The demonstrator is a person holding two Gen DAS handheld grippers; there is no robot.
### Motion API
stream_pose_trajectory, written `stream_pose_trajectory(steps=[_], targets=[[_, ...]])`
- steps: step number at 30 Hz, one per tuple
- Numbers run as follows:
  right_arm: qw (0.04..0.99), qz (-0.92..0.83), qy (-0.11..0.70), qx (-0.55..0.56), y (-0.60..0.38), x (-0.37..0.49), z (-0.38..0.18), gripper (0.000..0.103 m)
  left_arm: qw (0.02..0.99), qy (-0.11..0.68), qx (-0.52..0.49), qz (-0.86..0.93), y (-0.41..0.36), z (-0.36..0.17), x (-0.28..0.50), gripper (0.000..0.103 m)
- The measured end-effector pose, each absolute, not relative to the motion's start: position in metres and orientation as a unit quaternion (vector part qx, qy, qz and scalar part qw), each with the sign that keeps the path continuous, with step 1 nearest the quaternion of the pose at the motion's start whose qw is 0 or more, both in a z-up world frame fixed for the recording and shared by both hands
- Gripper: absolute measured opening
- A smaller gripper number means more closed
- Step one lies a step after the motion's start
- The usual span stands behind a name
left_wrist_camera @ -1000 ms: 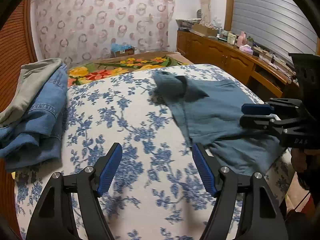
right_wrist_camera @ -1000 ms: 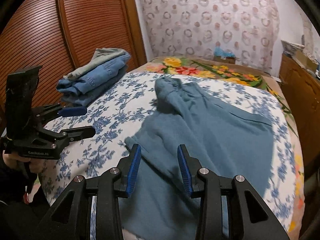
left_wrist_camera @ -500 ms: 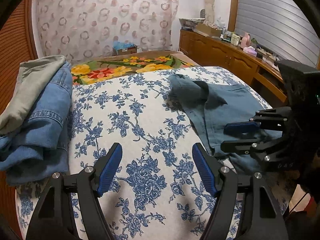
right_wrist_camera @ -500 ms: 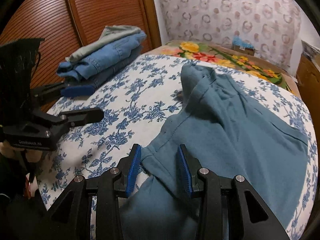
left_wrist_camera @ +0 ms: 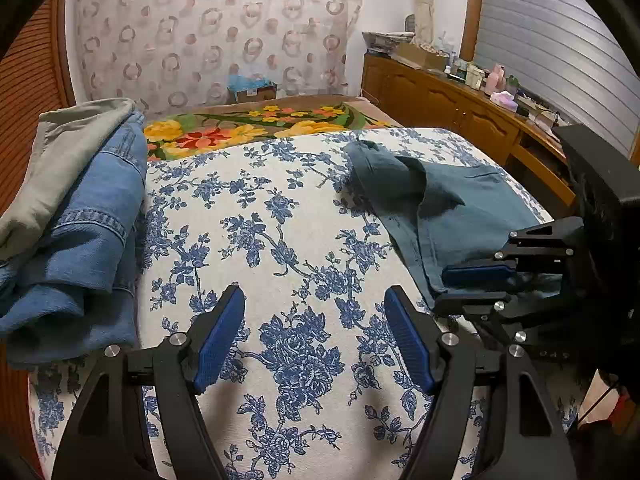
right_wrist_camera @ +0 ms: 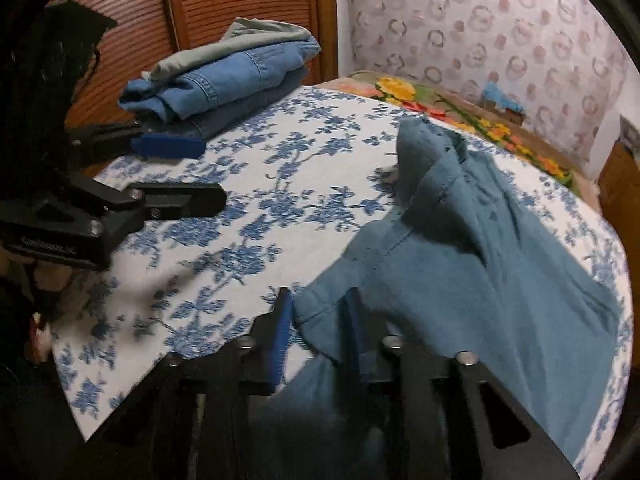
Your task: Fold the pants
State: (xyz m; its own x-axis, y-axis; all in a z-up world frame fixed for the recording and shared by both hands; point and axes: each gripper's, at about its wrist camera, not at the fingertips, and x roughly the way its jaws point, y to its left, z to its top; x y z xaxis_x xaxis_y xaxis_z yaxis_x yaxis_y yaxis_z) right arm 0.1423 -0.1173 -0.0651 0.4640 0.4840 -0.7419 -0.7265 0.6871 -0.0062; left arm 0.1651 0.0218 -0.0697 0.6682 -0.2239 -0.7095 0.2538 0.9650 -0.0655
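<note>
Teal pants [left_wrist_camera: 460, 208] lie spread on the right half of the bed, with one end bunched up at the far side. In the right wrist view their near corner [right_wrist_camera: 320, 312] sits between the blue pads of my right gripper [right_wrist_camera: 319, 296], whose jaws are closing around it. The picture is blurred there, and I see no firm pinch on the cloth. The left wrist view shows that right gripper [left_wrist_camera: 442, 290] from the side at the pants' near edge. My left gripper [left_wrist_camera: 315, 294] hovers open over bare floral sheet, left of the pants, with nothing between its fingers.
A stack of folded clothes [left_wrist_camera: 80, 220], denim with a grey-green garment on top, lies at the bed's left edge by the wooden wardrobe doors [right_wrist_camera: 240, 0]. A cluttered wooden dresser [left_wrist_camera: 460, 96] runs along the right. The blue-flowered sheet [left_wrist_camera: 280, 220] covers the bed.
My right gripper has come down and forward onto the pants' near corner, and its jaws have narrowed around the cloth. The left gripper drifted slightly and stayed open.
</note>
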Motion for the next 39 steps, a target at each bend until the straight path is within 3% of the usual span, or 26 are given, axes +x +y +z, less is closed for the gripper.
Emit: stream_pose_trajectory(steps=[5,7,20,37,39], targets=[[0.838,0.363,0.374,-0.165,-0.118,0.145,-0.066,0.005,0.913,0.387,0.02,-0.128,0.021,-0.069,0.167,0.073],[0.838,0.364,0.38,-0.148,-0.123,0.148,-0.062,0.004,0.913,0.386,0.019,-0.13,0.02,-0.069,0.167,0.073],[0.909,0.271,0.308,-0.076,-0.231,0.17,0.001,0.003,0.906,0.389,0.05,-0.159,-0.015,-0.061,0.188,0.073],[0.926,0.15,0.345,-0.028,-0.292,0.208,-0.02,0.004,0.894,0.408,0.074,-0.171,-0.061,-0.062,0.219,0.073],[0.925,0.149,0.348,-0.023,-0.292,0.209,-0.02,0.012,0.892,0.41,0.074,-0.173,-0.065,-0.064,0.22,0.073]])
